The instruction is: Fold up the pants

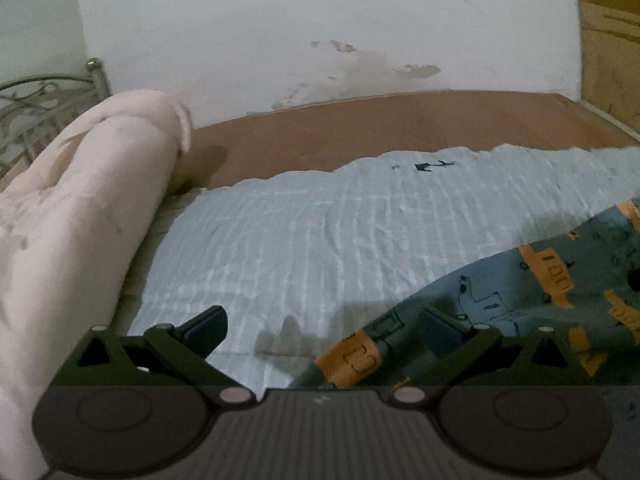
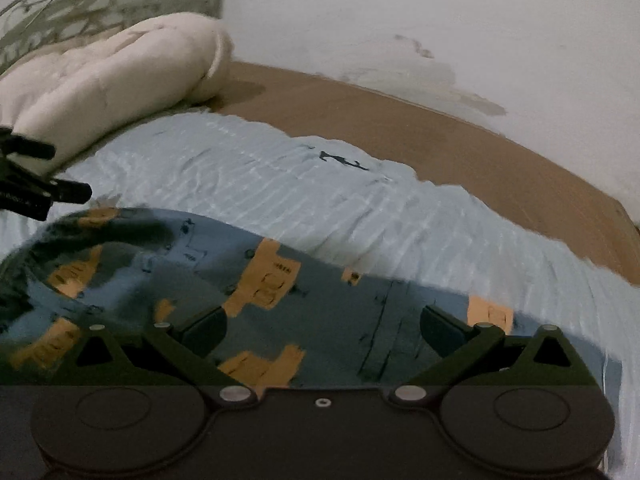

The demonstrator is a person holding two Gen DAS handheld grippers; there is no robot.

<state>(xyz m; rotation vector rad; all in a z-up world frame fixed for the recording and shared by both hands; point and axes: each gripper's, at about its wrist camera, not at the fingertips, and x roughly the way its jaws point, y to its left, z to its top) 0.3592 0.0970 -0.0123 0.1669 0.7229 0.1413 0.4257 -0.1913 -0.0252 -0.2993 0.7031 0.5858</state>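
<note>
Pants, blue-grey with orange blocks, lie on a pale blue ribbed sheet spread over a brown mattress; they are rumpled, one end bunched toward the left of the right wrist view, not yet laid flat.

Right gripper sits low over the middle of the pants, jaws spread wide, nothing between them; left gripper hangs at the cloth's edge, jaws likewise released, its right finger over the fabric and its left finger over bare sheet; neither is holding anything.

A rolled cream quilt lies just beside the sheet at the headboard end, near the pants' bunched end.

Risks, as judged: sheet and pants are both thin and lying touching, so a low pinch may catch the sheet along with the pants; the bunched end hides how many layers sit there, so a grab may take one layer only and twist the fold; a wide sweep left may drag cloth against the quilt.
</note>
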